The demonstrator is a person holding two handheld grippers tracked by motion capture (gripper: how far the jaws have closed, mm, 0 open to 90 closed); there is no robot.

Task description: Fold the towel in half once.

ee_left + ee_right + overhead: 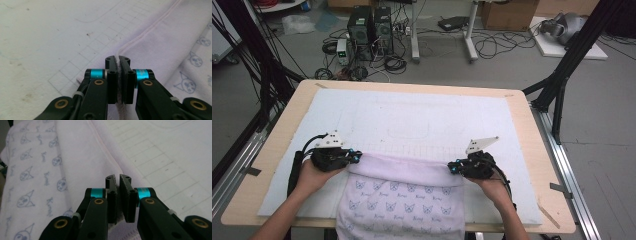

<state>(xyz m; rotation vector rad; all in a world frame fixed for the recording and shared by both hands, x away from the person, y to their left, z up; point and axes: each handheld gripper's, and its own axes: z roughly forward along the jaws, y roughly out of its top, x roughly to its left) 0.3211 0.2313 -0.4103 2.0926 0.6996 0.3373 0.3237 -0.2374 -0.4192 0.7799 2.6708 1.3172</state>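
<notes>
Where it drapes over the table's near edge, pale lilac towel (404, 197) (cartoon-face print) lies on white mat (422, 120); left gripper (118, 59) and right gripper (118, 178) each clamp closed on its far hem corners.

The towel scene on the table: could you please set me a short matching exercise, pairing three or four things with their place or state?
Things:
1. left gripper
2. right gripper
3. towel
4. foam mat

Places or states:
a. hangs over the table's near edge
b. white, with a drawn grid
c. shut on the towel's left end
d. shut on the towel's right end

Pairs: 1-c, 2-d, 3-a, 4-b
</notes>
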